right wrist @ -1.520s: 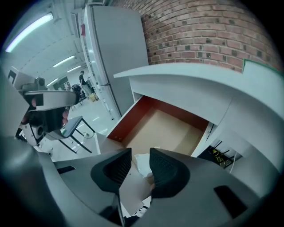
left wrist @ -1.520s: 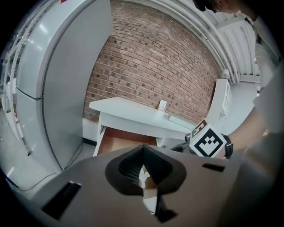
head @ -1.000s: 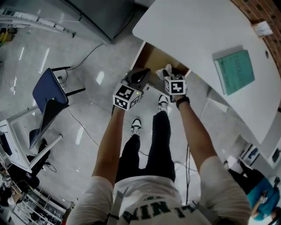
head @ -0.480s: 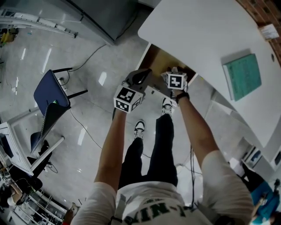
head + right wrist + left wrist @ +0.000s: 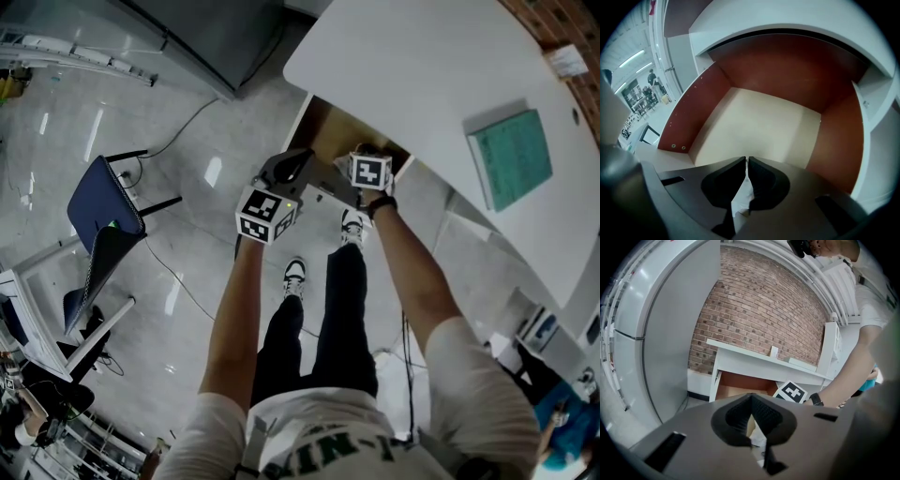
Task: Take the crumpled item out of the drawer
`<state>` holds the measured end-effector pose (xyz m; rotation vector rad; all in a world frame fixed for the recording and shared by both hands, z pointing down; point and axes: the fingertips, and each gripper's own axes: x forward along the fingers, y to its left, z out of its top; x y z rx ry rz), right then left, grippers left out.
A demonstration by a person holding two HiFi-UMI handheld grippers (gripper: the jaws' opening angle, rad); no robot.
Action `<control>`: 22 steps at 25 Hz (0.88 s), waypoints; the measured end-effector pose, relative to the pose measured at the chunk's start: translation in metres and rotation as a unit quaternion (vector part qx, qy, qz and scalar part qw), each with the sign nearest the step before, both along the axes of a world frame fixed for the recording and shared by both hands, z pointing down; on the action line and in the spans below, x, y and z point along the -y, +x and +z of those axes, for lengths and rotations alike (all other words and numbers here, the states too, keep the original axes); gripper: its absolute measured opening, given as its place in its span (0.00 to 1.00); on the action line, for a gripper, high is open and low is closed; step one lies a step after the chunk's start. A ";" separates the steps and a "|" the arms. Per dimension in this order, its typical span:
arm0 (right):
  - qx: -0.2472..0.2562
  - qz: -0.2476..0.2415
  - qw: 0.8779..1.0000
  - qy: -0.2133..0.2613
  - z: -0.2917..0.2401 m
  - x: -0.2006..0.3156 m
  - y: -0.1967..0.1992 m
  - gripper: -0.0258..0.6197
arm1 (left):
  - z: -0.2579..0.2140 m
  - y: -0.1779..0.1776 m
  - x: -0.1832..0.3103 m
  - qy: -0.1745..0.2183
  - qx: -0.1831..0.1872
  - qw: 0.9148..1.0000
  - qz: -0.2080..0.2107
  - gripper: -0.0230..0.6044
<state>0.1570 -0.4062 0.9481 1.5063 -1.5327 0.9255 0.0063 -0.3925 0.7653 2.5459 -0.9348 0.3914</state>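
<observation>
Inside drawer (image 5: 754, 122), right fingers (image 5: 765, 180) have just closed on crumpled item (image 5: 742, 205); left fingers (image 5: 767, 416) together.

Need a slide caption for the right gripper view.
Right gripper, jaws just closed on the white crumpled item, poised over the open drawer with its beige floor and red-brown walls.

**Setting:** lab or workshop hall fitted with office furniture.
- Polished grey floor (image 5: 141, 164) beneath both tongs.
- Loose cable (image 5: 187, 125) lying on the floor, left of the left gripper (image 5: 751, 399).
- White curved desk (image 5: 412, 66) ahead of the right gripper (image 5: 746, 161), with an open wood-lined drawer (image 5: 759, 117) under it.
- Teal notebook (image 5: 509, 157) on the desktop, to that gripper's right.
- Bare brick wall (image 5: 764, 310) beyond the desk.
- Tall grey cabinet (image 5: 661, 333) and blue chair (image 5: 98, 197), well to the left.
- White metal frames (image 5: 33, 323) with dark gear, at the near left.
</observation>
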 end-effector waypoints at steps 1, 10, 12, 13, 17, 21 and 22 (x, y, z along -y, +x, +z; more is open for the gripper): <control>0.000 -0.001 1.000 0.001 -0.002 0.000 0.000 0.07 | -0.002 0.000 0.000 0.000 0.000 1.000 0.000 0.02; 0.021 0.000 0.999 0.029 -0.035 -0.011 -0.012 0.04 | -0.018 -0.007 -0.005 -0.004 0.004 1.000 -0.016 0.02; 0.026 0.000 0.999 0.034 -0.045 -0.016 -0.015 0.04 | -0.021 -0.008 -0.008 -0.007 0.005 1.000 -0.019 0.02; 0.028 0.000 0.999 0.038 -0.050 -0.017 -0.017 0.04 | -0.022 -0.007 -0.010 -0.007 0.007 1.000 -0.019 0.02; 0.037 0.004 0.998 0.052 -0.073 -0.026 -0.021 0.04 | -0.032 -0.005 -0.019 -0.006 0.010 1.000 -0.019 0.02; 0.032 -0.002 0.998 0.060 -0.097 -0.040 -0.019 0.04 | -0.048 -0.001 -0.029 -0.003 0.004 1.000 -0.021 0.02; 0.031 -0.003 0.998 0.061 -0.103 -0.045 -0.018 0.04 | -0.053 0.000 -0.032 -0.003 0.004 1.000 -0.020 0.02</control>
